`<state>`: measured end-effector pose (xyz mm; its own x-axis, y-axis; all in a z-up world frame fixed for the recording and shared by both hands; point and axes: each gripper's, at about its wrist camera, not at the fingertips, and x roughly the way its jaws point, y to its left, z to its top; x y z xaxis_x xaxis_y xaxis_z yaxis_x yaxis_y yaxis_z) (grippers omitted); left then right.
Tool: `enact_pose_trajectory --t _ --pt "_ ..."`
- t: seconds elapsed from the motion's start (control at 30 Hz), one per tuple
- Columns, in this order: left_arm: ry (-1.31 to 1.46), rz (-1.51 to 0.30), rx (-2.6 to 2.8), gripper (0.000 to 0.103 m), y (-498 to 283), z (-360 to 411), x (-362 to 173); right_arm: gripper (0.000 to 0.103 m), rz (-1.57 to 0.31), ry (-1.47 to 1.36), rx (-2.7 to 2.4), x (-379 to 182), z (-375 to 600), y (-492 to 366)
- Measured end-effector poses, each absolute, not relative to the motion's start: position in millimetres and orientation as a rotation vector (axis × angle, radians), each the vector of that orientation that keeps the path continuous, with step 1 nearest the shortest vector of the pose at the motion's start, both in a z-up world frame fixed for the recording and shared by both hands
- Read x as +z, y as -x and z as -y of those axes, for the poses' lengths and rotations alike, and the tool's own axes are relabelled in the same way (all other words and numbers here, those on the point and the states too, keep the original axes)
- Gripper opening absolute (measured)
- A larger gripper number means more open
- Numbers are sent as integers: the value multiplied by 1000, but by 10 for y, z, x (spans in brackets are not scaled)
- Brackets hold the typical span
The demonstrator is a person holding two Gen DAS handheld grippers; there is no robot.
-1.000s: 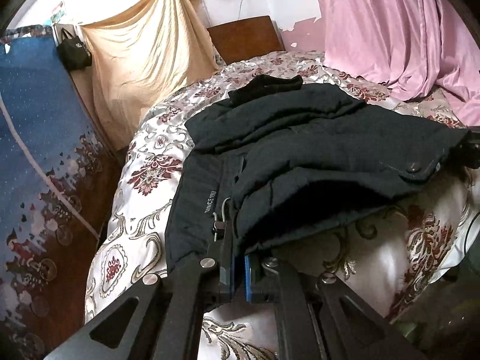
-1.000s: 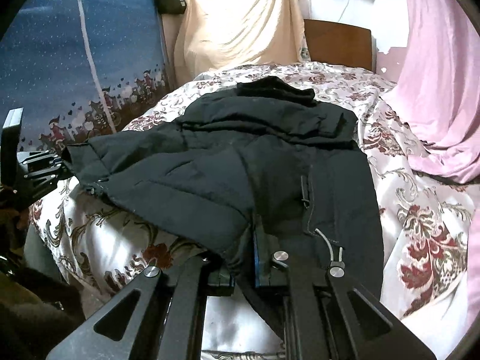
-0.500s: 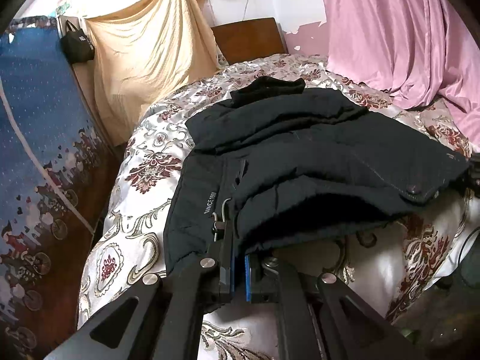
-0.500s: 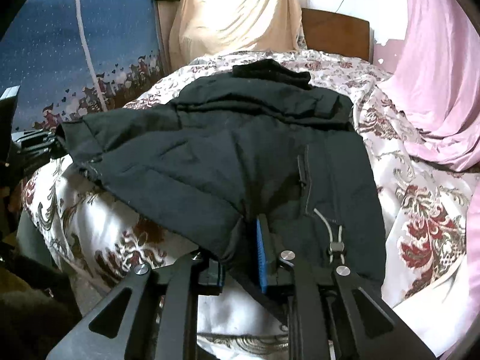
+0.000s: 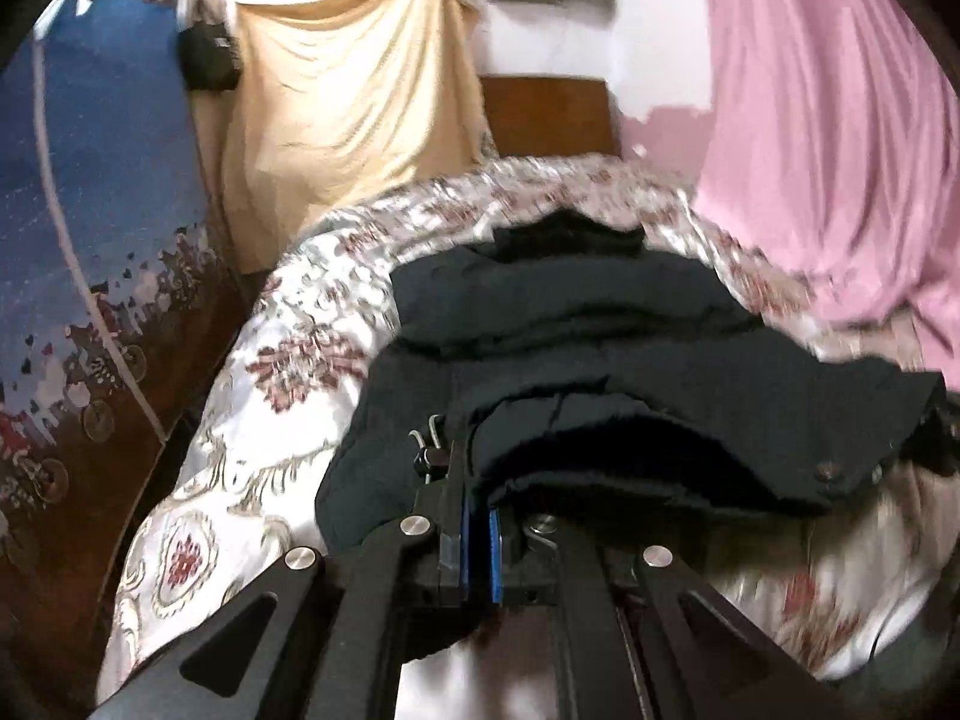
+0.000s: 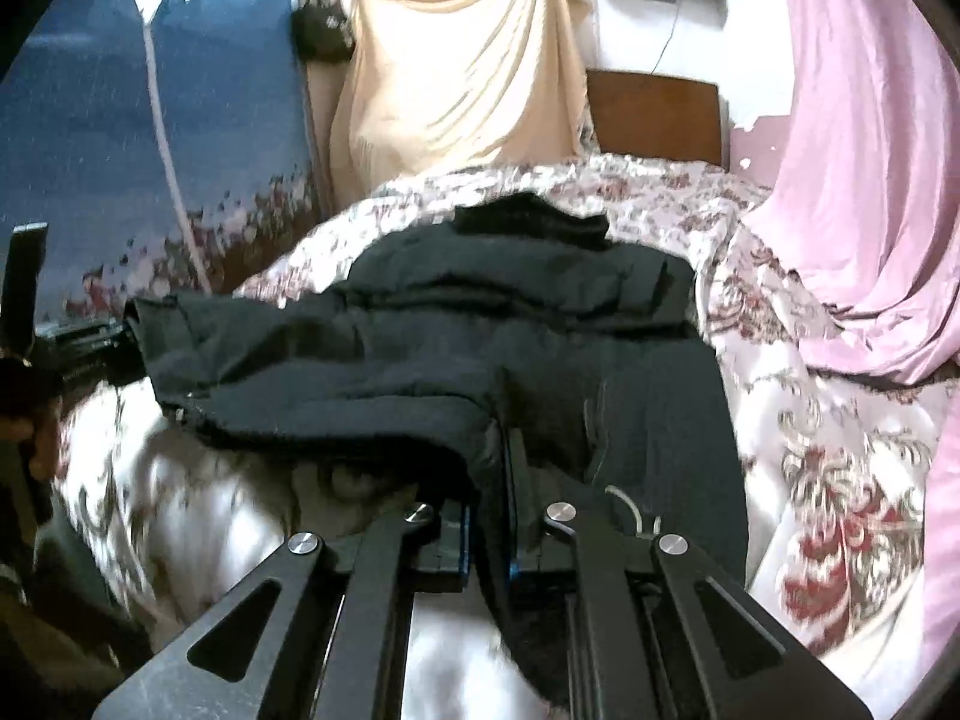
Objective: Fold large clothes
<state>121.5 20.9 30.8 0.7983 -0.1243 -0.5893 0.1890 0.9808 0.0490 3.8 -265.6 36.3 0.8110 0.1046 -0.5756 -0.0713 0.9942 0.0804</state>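
Here we see a black padded jacket lying across a bed covered with a floral satin bedspread, its collar toward the wooden headboard and its hem at the near edge, right at both sets of tongs.

Our left tongs are pinched together on the jacket's near hem, beside a drawcord toggle; the dark cloth bunches over and around the blue pads, and the rest of the garment spreads away ahead and to the right. Our right tongs are closing, with a fold of the jacket's lower edge caught between their pads, the fabric hanging down past them toward the camera. A pale drawcord loop lies just to the right of those tongs.

In the right wrist view, a part of the jacket stretches out to the left, over the bed's side, and looks lifted clear of the bedspread (the picture is blurred there, so we cannot tell whether it touches).

Behind the bed hang a cream cloth and a pink curtain; a blue patterned panel stands along the left.
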Motion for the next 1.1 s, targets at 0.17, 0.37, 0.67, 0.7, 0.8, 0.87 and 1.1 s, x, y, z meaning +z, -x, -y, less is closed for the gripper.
enact_pose_trajectory --t 0.17,0.37,0.67,0.7,0.8,0.87,1.1 --pt "14 -556 -141 5 -1528 -103 486 7 -553 -118 54 486 2683 -321" --pt "-20 -453 -132 5 -1887 16 778 6 -486 -161 48 799 2844 -772" --pt "-33 -498 -99 5 -2929 92 1122 6 -490 -109 49 1297 3055 -1854" --pt "-29 -514 -90 5 -3124 109 1124 6 -499 -100 44 1313 3078 -2030" --pt "-20 -538 -75 5 -3532 125 1122 6 -520 -66 29 1326 3126 -2488" --pt "-30 -538 -63 5 -3762 161 1122 6 -527 -45 20 1340 3165 -2804" --pt "-75 -553 -42 5 -4725 386 947 6 -540 36 -62 1231 3213 -3793"
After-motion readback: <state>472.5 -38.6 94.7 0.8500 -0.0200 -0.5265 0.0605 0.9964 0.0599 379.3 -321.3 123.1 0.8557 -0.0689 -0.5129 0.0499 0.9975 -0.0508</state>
